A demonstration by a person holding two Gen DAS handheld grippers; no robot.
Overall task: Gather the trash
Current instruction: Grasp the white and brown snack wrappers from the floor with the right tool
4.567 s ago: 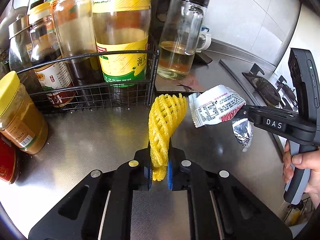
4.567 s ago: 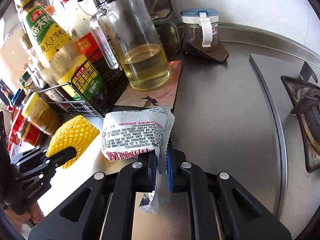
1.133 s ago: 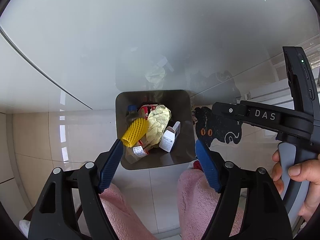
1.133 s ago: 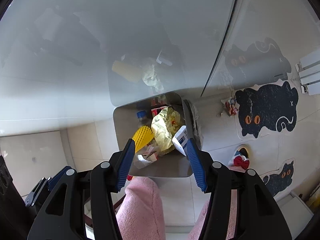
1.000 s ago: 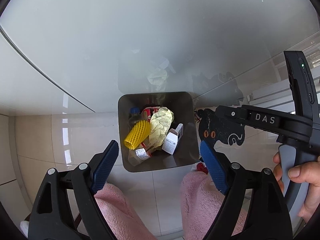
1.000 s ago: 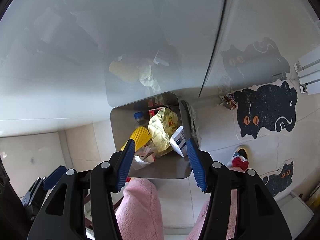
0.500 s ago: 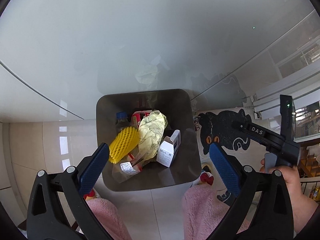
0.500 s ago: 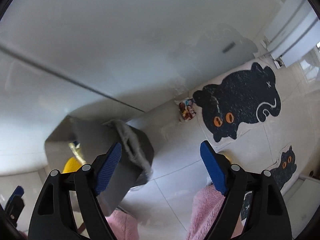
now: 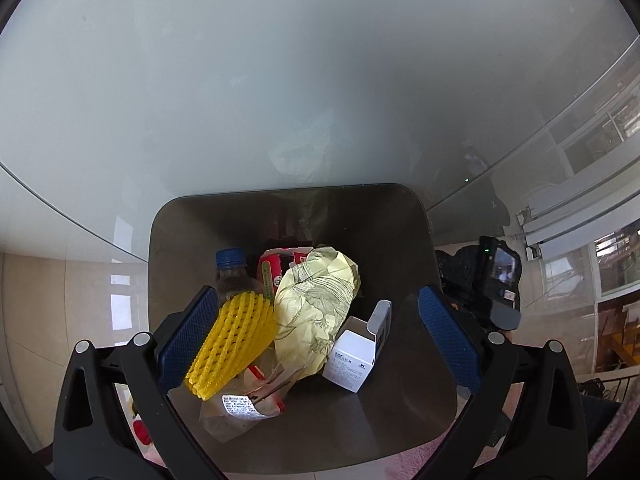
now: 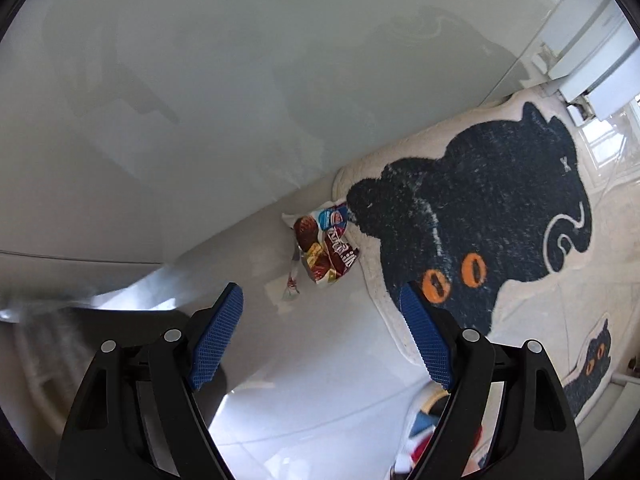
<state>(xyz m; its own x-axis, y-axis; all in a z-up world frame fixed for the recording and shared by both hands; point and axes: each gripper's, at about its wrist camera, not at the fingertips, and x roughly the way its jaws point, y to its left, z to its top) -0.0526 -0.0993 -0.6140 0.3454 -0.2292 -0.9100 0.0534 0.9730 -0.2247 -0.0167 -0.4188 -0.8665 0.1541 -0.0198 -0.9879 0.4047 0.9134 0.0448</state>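
My left gripper (image 9: 316, 340) is open and empty above a dark bin (image 9: 404, 240). In the bin lie a yellow foam net (image 9: 232, 344), a crumpled yellow-green wrapper (image 9: 316, 312), a small white box (image 9: 356, 354), a bottle with a blue cap (image 9: 230, 270), a red carton (image 9: 272, 272) and a clear printed wrapper (image 9: 240, 406). My right gripper (image 10: 320, 336) is open and empty over the floor. A colourful snack wrapper (image 10: 324, 250) lies on the tiles ahead of it, against the edge of a cat-shaped mat (image 10: 480, 216).
A glossy white cabinet front (image 9: 280, 80) rises behind the bin and runs along the floor in the right wrist view (image 10: 200, 80). A second small cat mat (image 10: 592, 368) lies at the right. The other handheld gripper (image 9: 496, 280) shows to the right of the bin.
Both grippers let go of the foam net and the packet, which now lie in the bin. The left gripper has dropped closer to the bin. The right gripper swung right toward the floor wrapper.
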